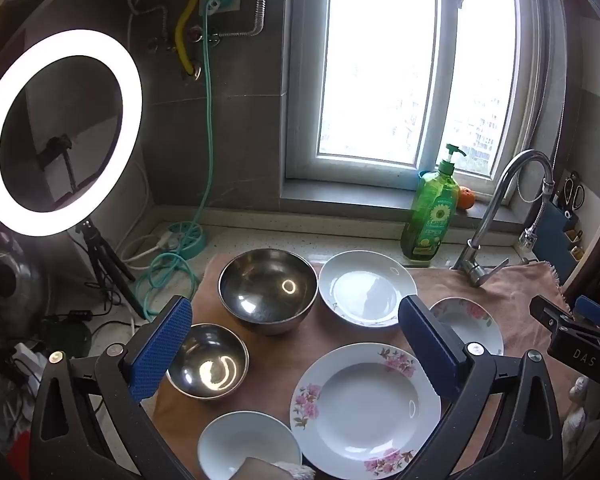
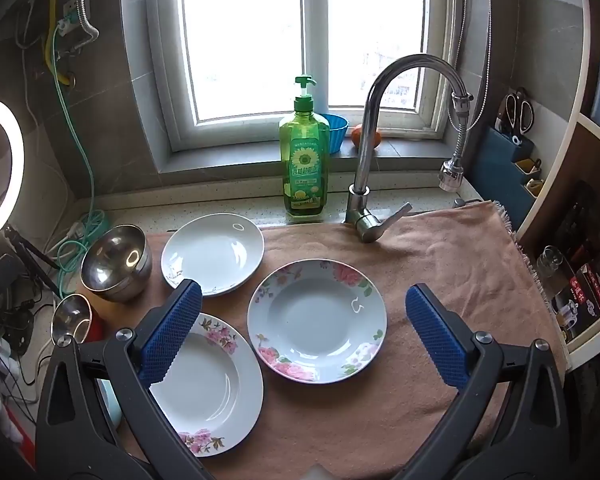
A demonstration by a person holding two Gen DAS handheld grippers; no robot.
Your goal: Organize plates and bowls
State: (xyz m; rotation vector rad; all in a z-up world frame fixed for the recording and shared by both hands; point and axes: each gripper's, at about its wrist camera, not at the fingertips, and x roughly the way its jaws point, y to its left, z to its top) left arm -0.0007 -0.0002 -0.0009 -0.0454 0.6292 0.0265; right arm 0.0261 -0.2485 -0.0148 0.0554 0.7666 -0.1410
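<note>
Your left gripper [image 1: 296,344] hangs above the towel [image 2: 440,264] with its jaws spread wide and nothing between them; your right gripper [image 2: 304,332] hovers the same way, jaws apart and empty, over the flowered deep plate [image 2: 318,322]. All the dishes lie on that pinkish towel. At the far left sits the large steel bowl [image 1: 268,290], and just near of it, slightly left, the small steel bowl [image 1: 208,362]; the two stand close together. Right of the large bowl rests the plain white plate [image 1: 366,288], its rim just beside the bowl's. Nearer you lies the wide plate with pink blossoms [image 1: 364,408], with a small white bowl [image 1: 248,446] at its left, rims close or touching; you cannot tell which. The flowered deep plate lies to the right of the blossom plate, just beside it. At the far edge stand the green soap bottle [image 2: 304,164] and the faucet [image 2: 380,140], with a ring light [image 1: 60,132] far left
</note>
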